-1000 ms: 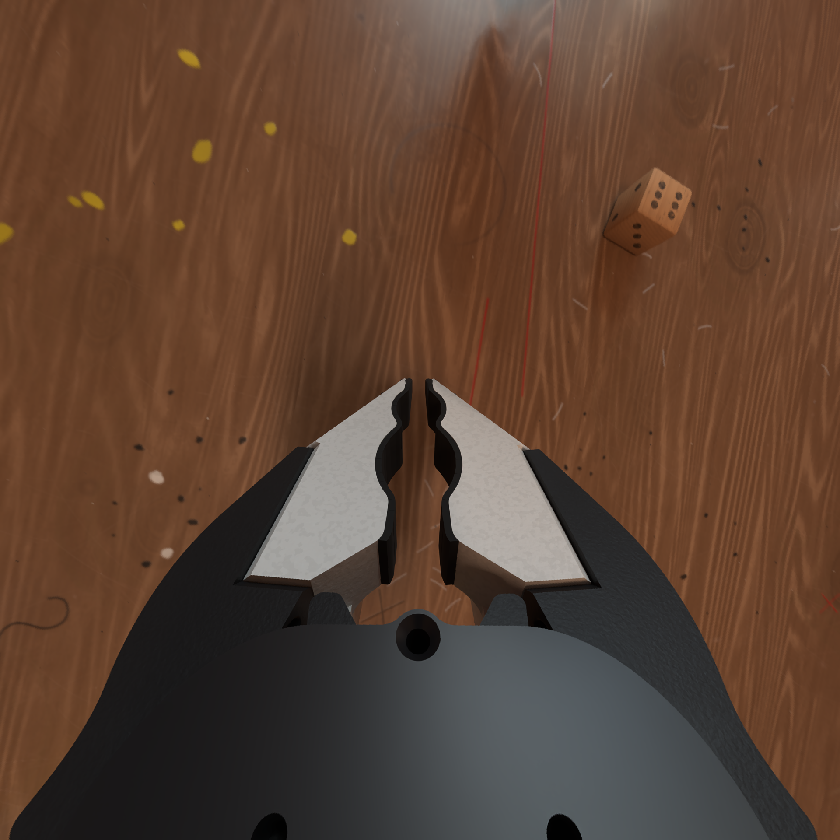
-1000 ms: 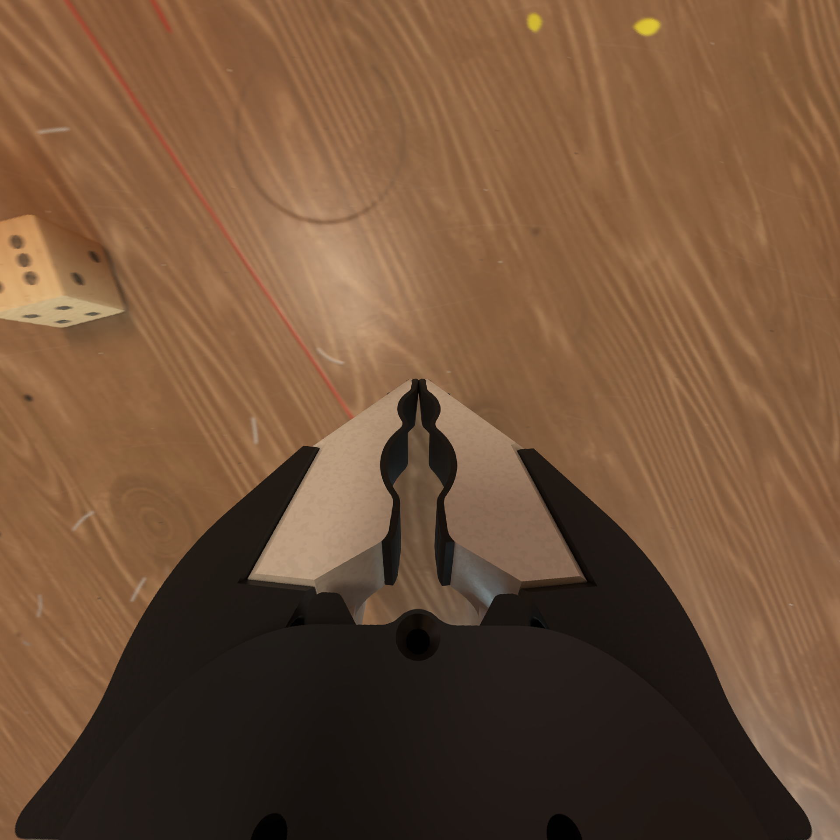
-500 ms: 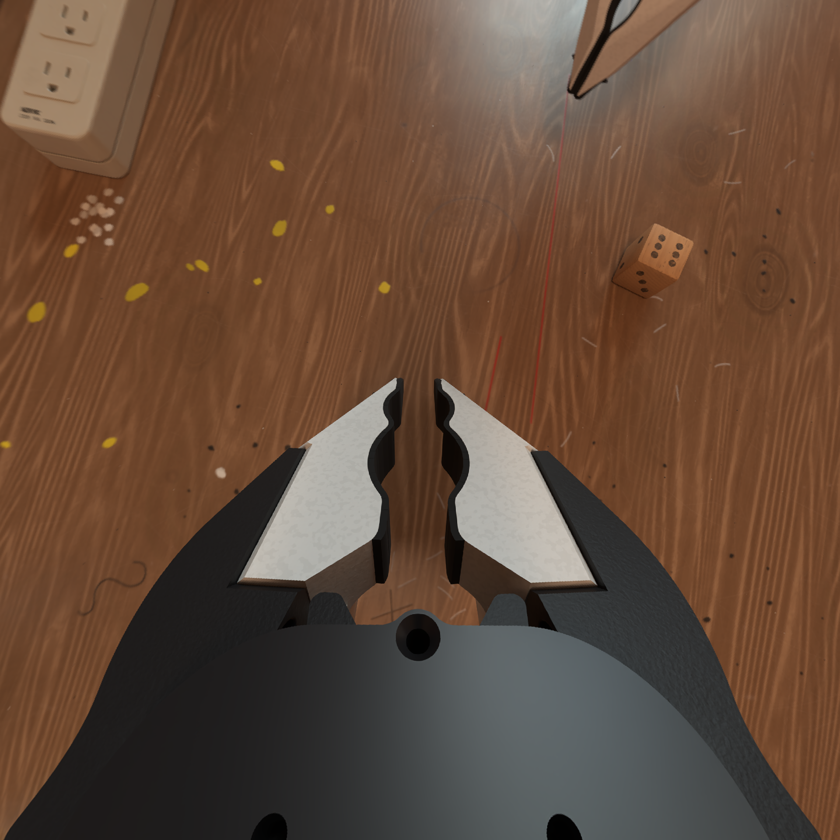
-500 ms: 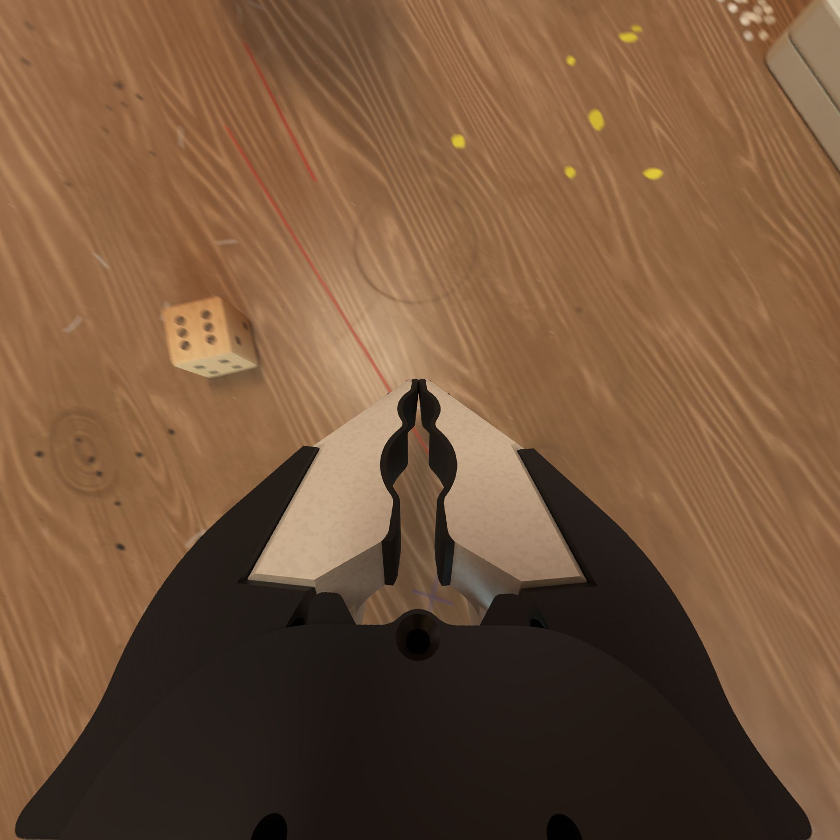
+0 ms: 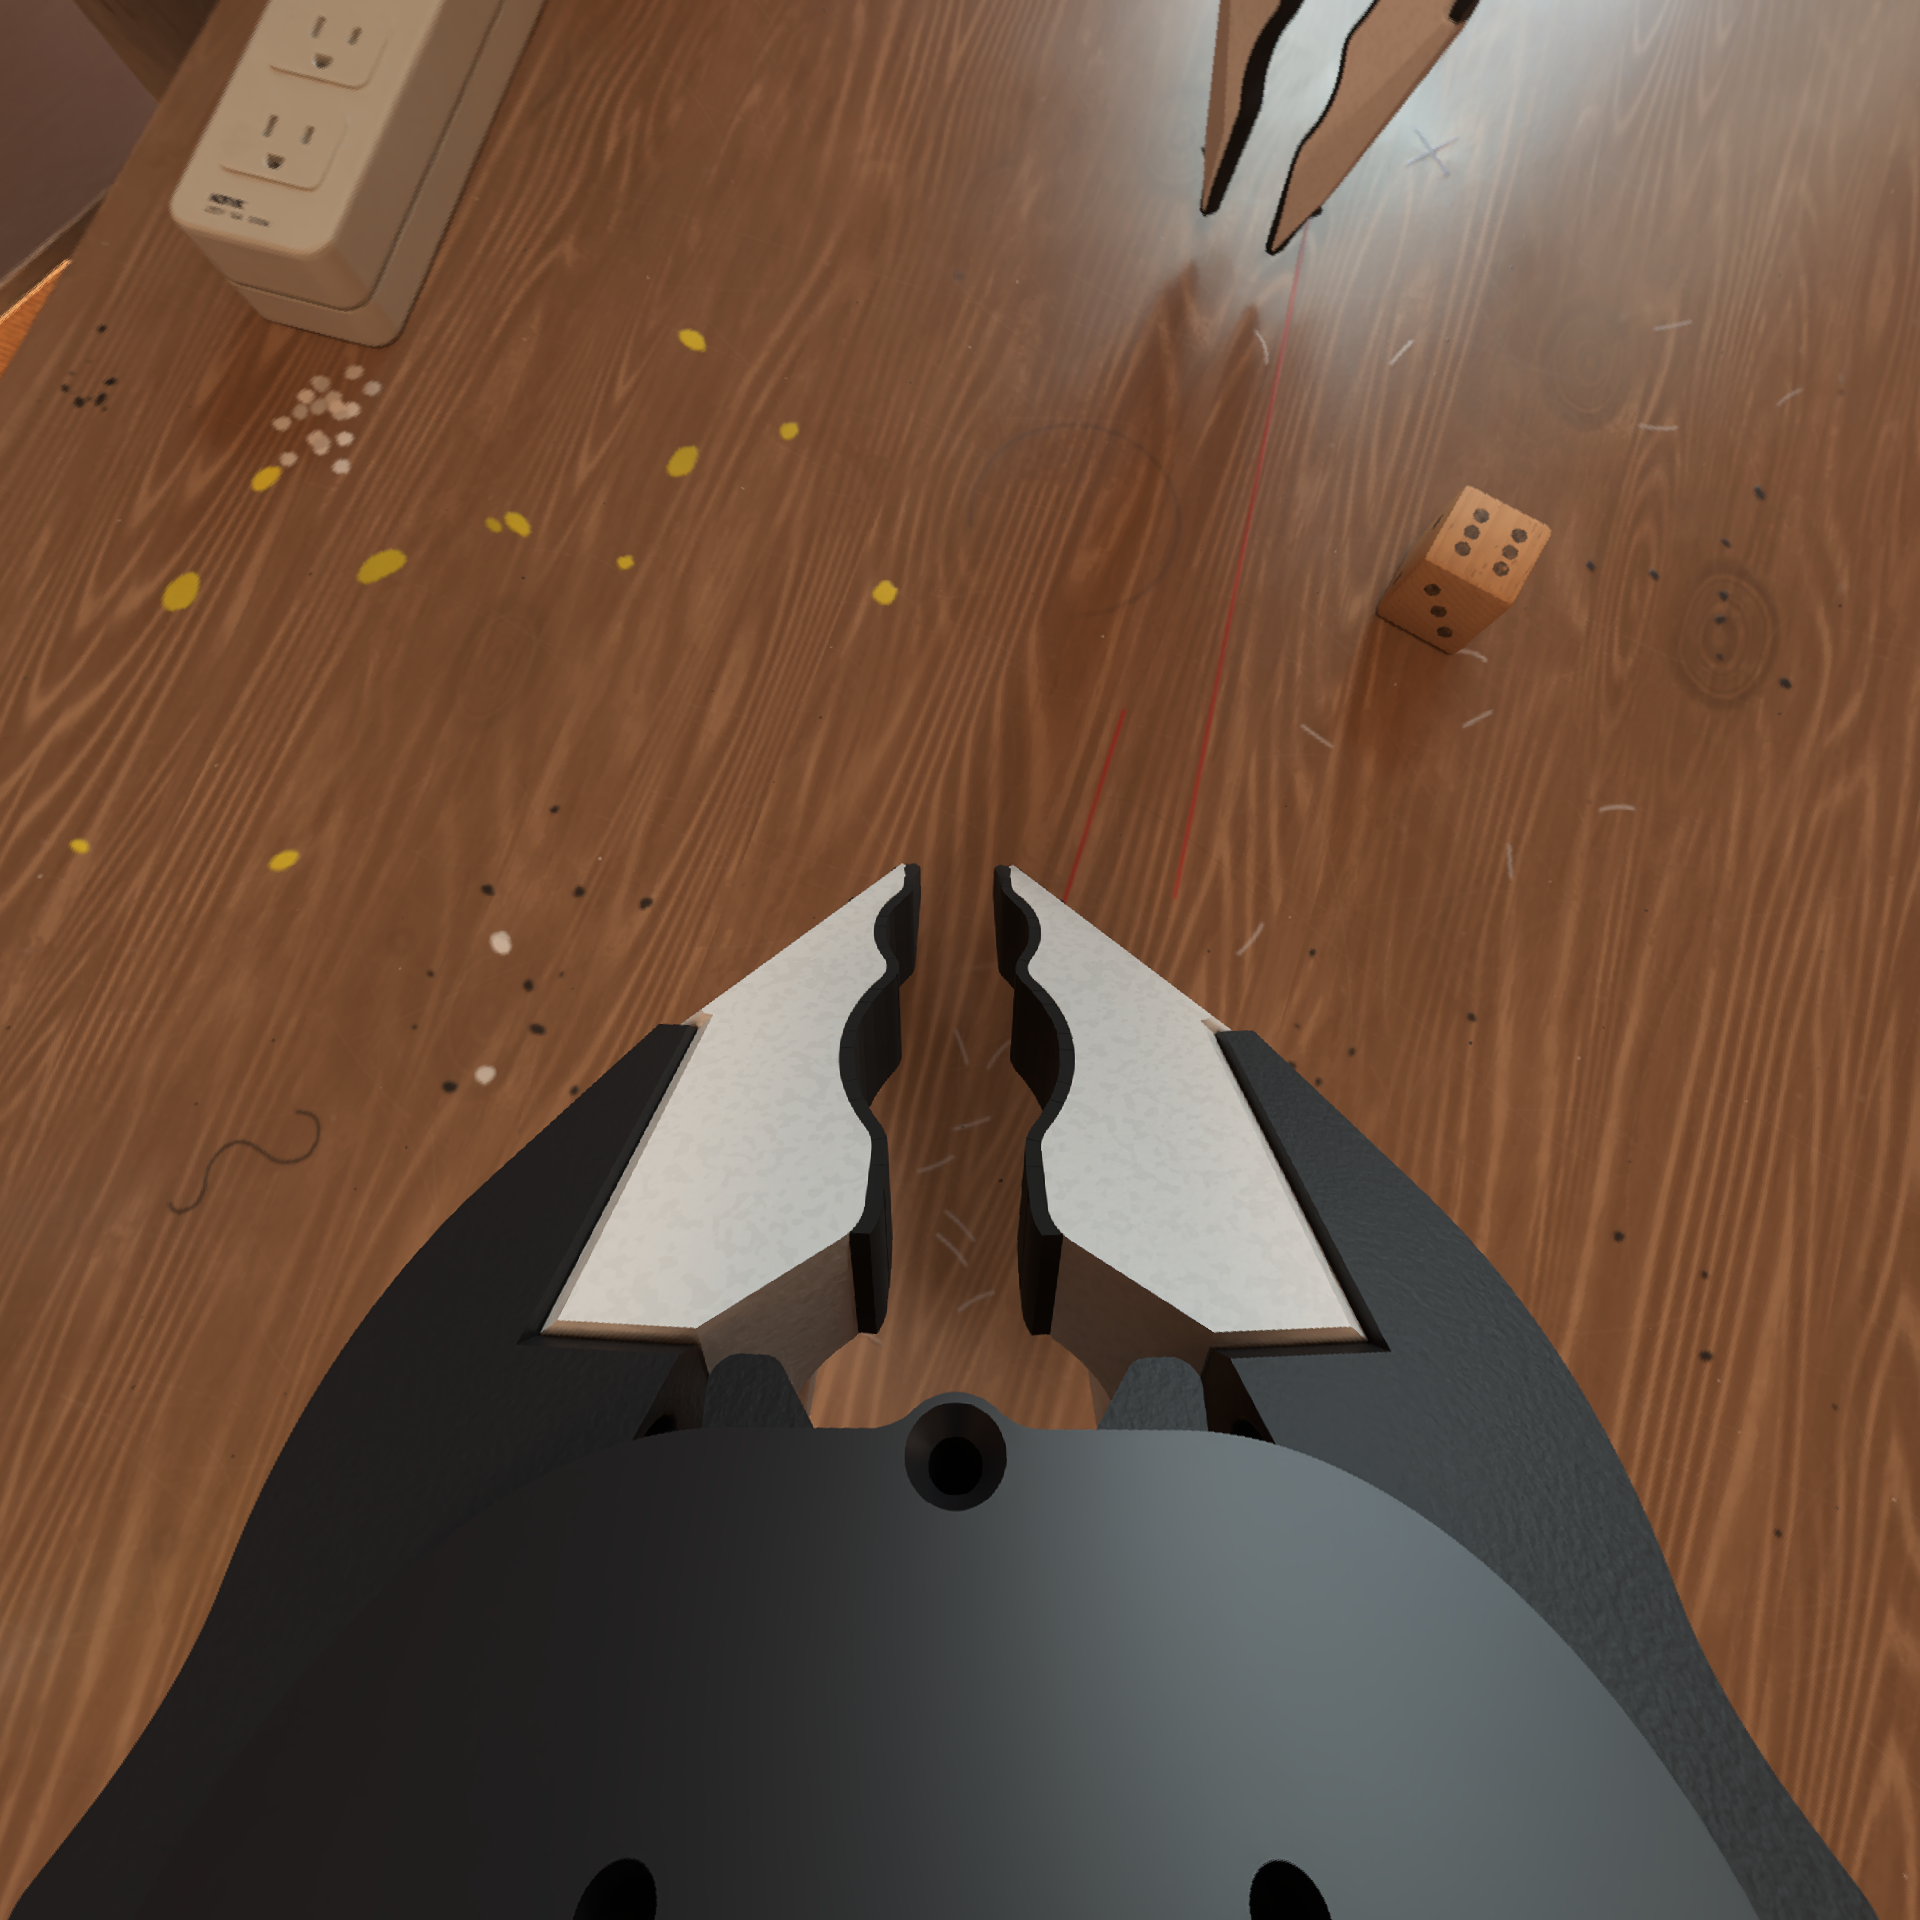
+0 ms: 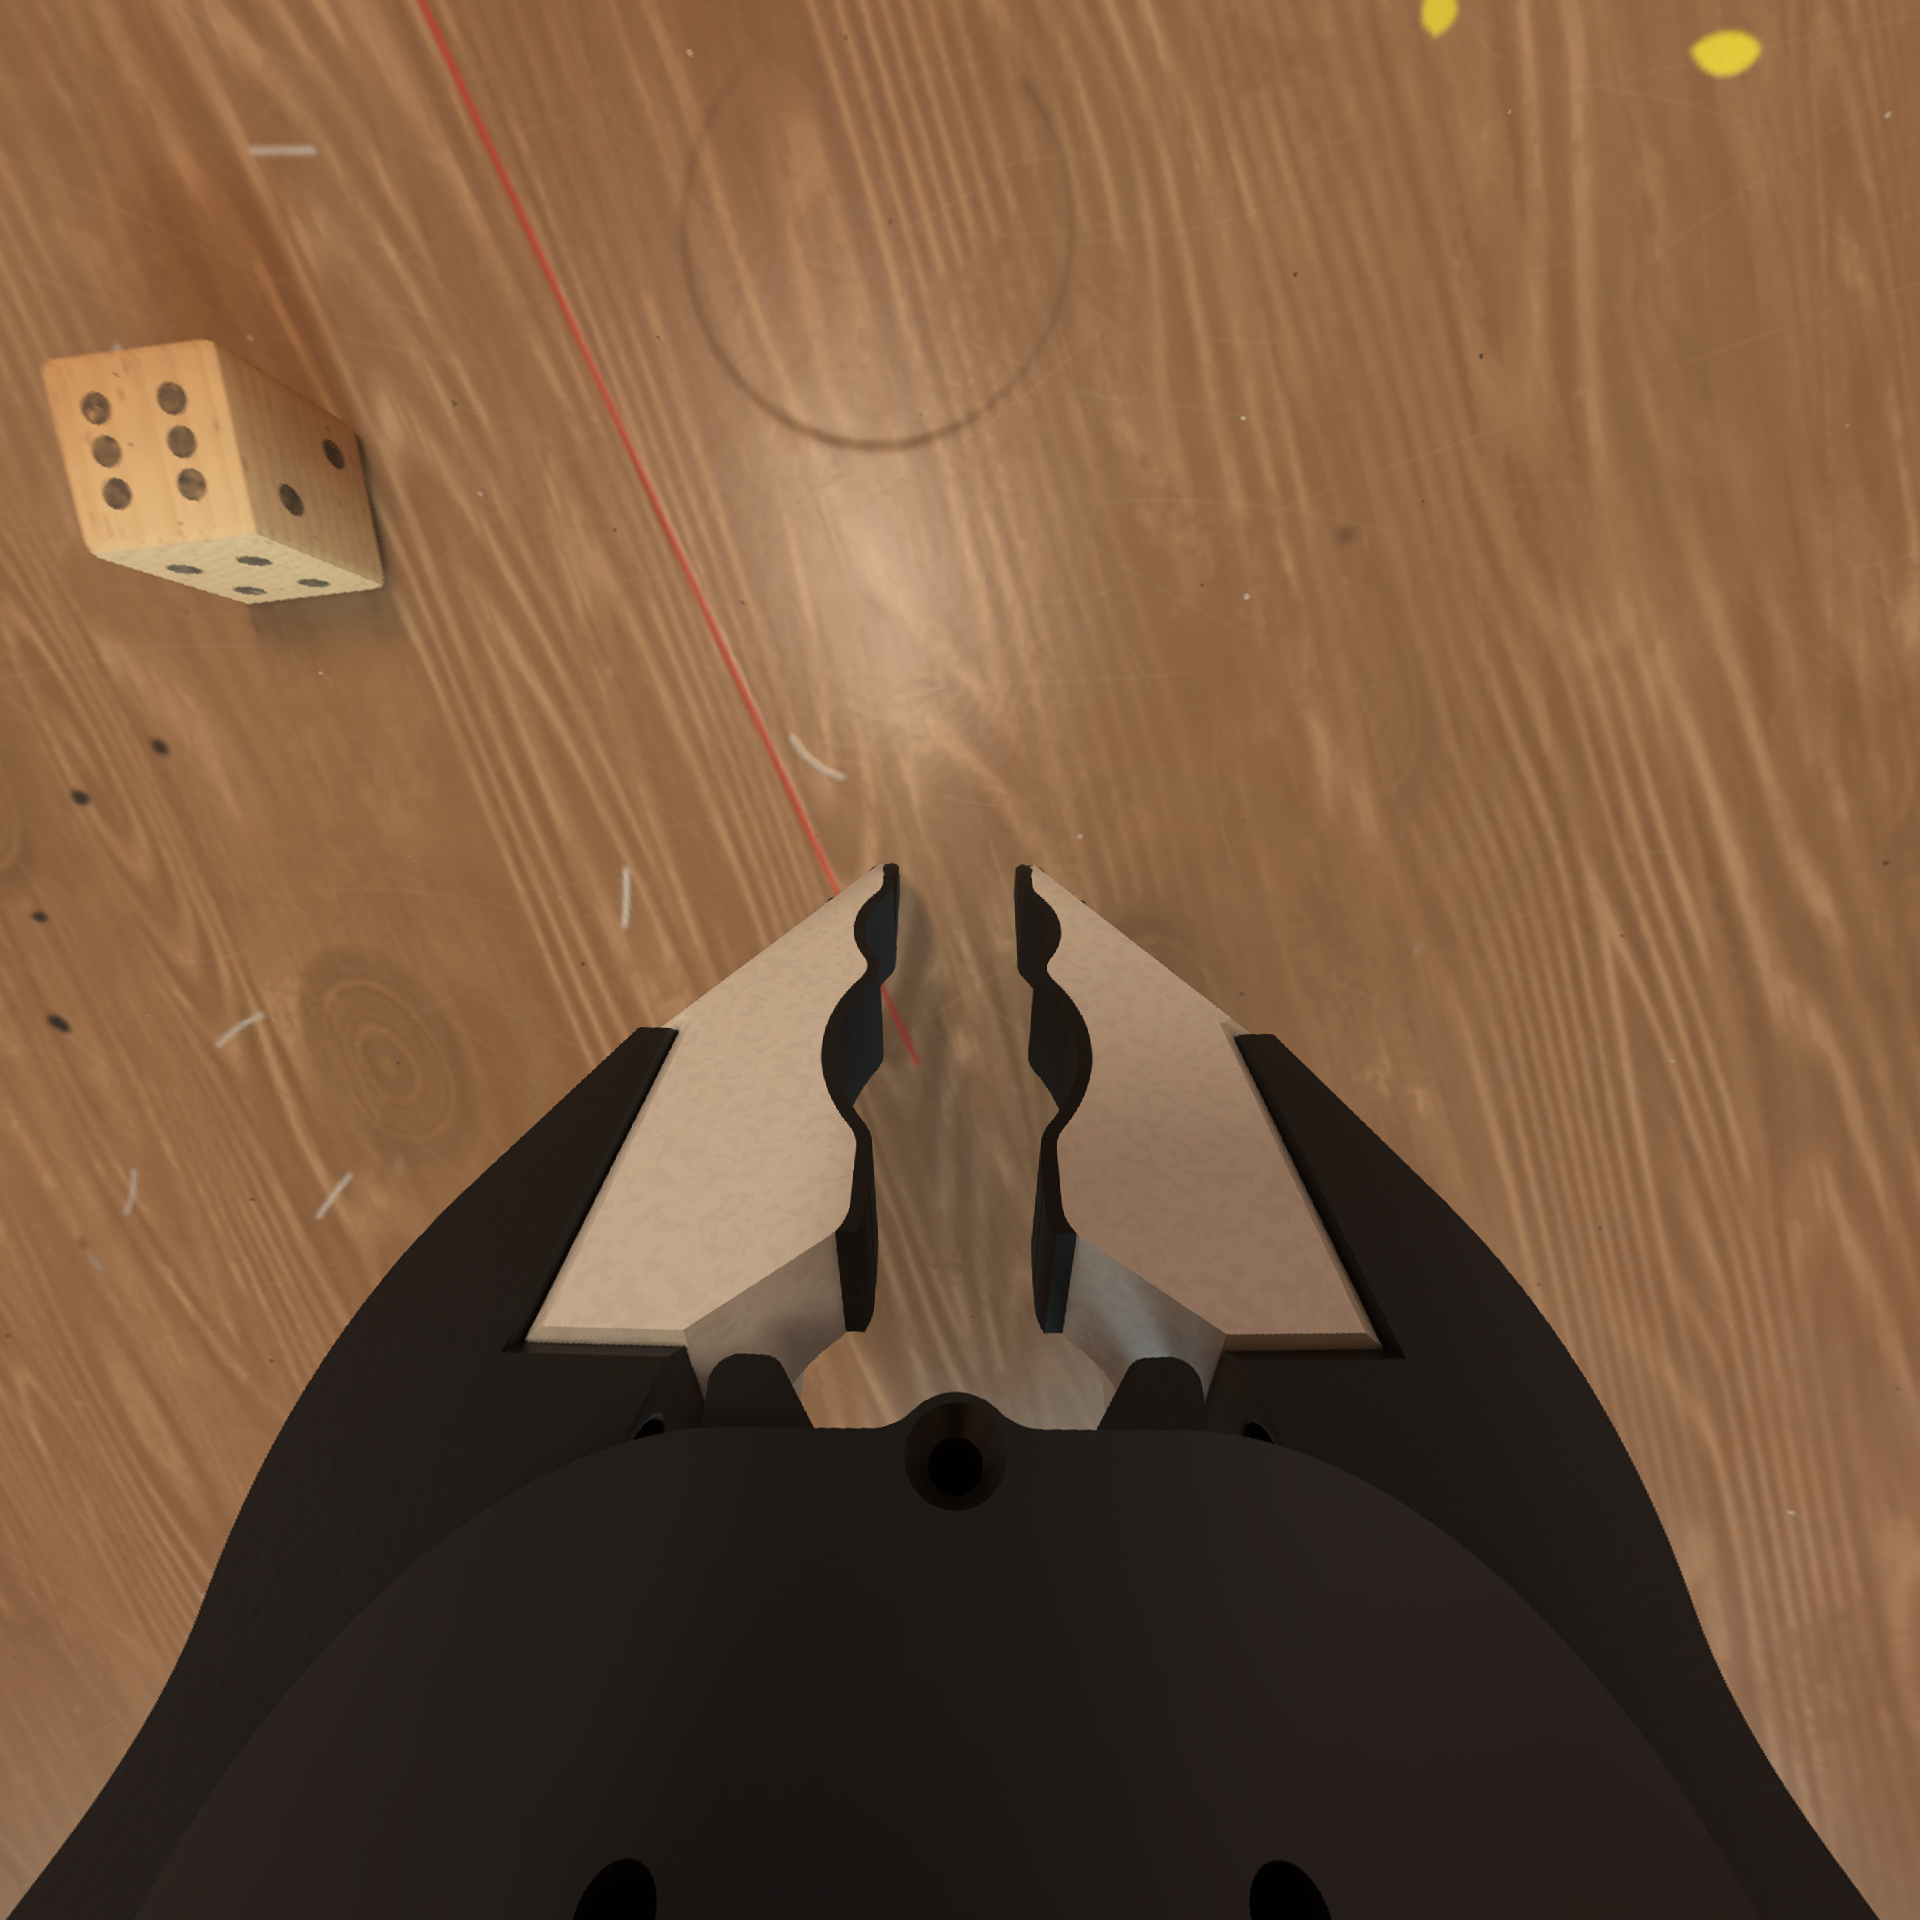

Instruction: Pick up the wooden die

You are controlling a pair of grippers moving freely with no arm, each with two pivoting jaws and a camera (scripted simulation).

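On my left wrist view, my left gripper (image 5: 956, 883) hangs above the wooden table (image 5: 727, 727) with its jaws parted by a narrow gap and nothing between them; that gap is a little wider than half a second ago. The wooden die (image 5: 1465, 569) sits on the table ahead and to the right, well apart from my fingertips, six pips up. The power strip (image 5: 332, 156) at the upper left shows more fully than before. At the top, the right gripper (image 5: 1257, 213) now reaches further into view, its two fingers apart, where earlier they were together.

On my right wrist view, my right gripper (image 6: 956, 883) has gone from closed to open, with only bare table between its jaws. It sits lower than half a second ago: the wooden die (image 6: 208, 473) looks larger, ahead and far to the left, not touched. A thin red line (image 6: 623, 468) runs from the top down to my left fingertip.
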